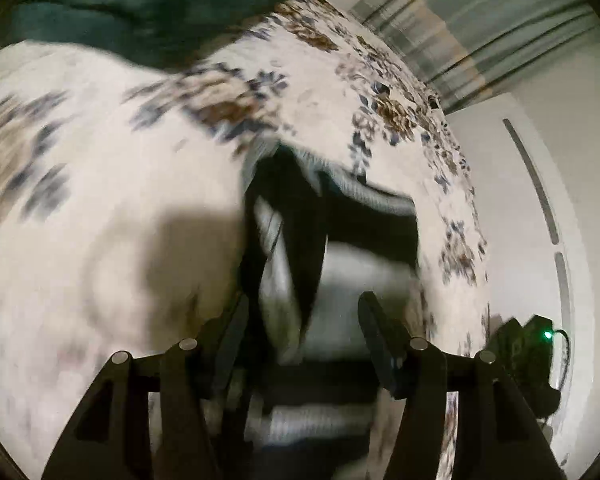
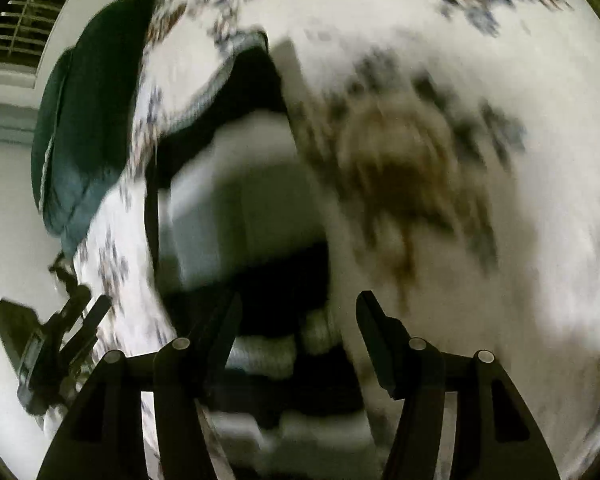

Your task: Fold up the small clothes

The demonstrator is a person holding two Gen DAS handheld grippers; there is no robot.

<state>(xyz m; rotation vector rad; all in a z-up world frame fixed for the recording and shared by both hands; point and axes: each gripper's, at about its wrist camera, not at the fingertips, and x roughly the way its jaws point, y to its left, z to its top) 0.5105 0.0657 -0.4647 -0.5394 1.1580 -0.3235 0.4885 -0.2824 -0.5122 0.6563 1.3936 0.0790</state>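
My left gripper [image 1: 304,312] & right gripper [image 2: 298,312] both hang released, nothing between the fingers. Black-and-white striped garment [image 1: 340,256] lies on the floral bedsheet [image 1: 120,200], just below both. Pics blurry.

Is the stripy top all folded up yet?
Partly, it seems. The striped top lies bunched on the flowery bedsheet, some of it doubled over, though blur hides how neatly. Nothing is in hand: the left gripper and right gripper are both open above it. Finishing and tidying the fold probably remains.
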